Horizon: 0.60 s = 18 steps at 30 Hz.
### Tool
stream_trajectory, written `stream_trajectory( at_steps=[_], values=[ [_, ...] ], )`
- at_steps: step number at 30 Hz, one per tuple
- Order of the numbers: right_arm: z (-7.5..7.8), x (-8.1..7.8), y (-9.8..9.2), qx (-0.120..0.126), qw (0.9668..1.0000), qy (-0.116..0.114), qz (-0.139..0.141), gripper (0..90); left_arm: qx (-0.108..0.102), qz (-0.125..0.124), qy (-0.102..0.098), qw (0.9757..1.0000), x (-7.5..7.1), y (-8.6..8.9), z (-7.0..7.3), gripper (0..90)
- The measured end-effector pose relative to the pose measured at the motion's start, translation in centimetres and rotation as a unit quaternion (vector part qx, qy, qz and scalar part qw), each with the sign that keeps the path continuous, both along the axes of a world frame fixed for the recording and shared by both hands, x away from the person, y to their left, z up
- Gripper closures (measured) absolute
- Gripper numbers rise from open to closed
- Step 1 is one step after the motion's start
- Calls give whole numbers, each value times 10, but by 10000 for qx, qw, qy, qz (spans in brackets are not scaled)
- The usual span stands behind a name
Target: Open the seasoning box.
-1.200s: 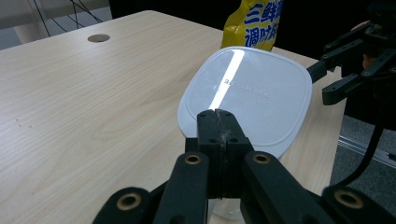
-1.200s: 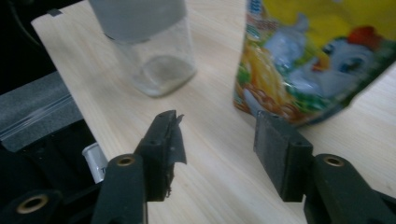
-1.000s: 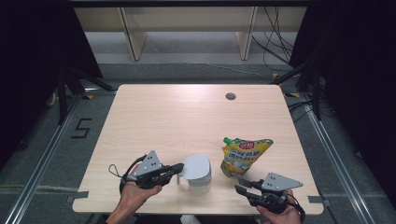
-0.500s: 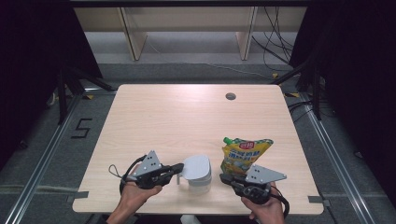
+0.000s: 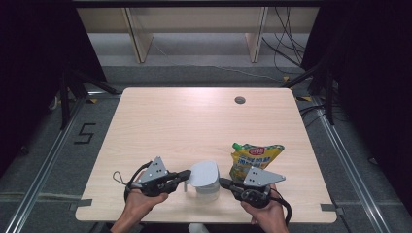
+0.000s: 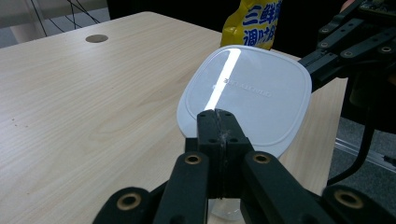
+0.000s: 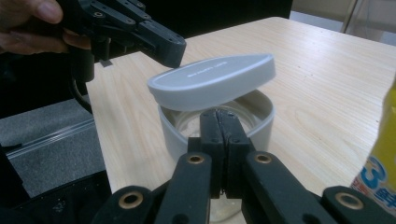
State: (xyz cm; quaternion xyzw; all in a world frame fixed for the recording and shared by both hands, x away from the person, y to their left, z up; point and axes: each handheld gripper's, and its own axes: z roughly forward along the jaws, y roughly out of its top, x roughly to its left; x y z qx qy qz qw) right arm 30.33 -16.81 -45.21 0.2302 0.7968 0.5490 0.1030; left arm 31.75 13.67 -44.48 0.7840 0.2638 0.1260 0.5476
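We are looking at a lab-like recording space: a bare wooden table (image 5: 194, 126) is standing at the frame's centre on grey carpet, metal rails (image 5: 43, 170) are running along both sides, cables (image 5: 284, 43) are trailing at upper right, and black curtains (image 5: 34, 58) are hanging left and right.

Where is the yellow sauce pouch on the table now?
In the high view the yellow sauce pouch lies near the table's front right, beside the white lidded container, just beyond the right tongs.
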Motion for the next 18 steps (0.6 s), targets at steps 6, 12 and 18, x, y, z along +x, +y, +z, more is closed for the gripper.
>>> stream_trajectory(
  at_steps=[6, 12, 18],
  values=[
    [2, 1, 4, -24, 10000, 76, -1, 900, -41, 29, 46, 10000, -1, 0, 0, 872],
    [7, 2, 8, -29, 9999, -135, -42, 900, -267, -83, 152, 9995, -1, 12, -1, 718],
    [10, 2, 18, -44, 9994, -333, 37, 900, -101, 148, 156, 9997, -6, 33, -15, 617]
  ],
)
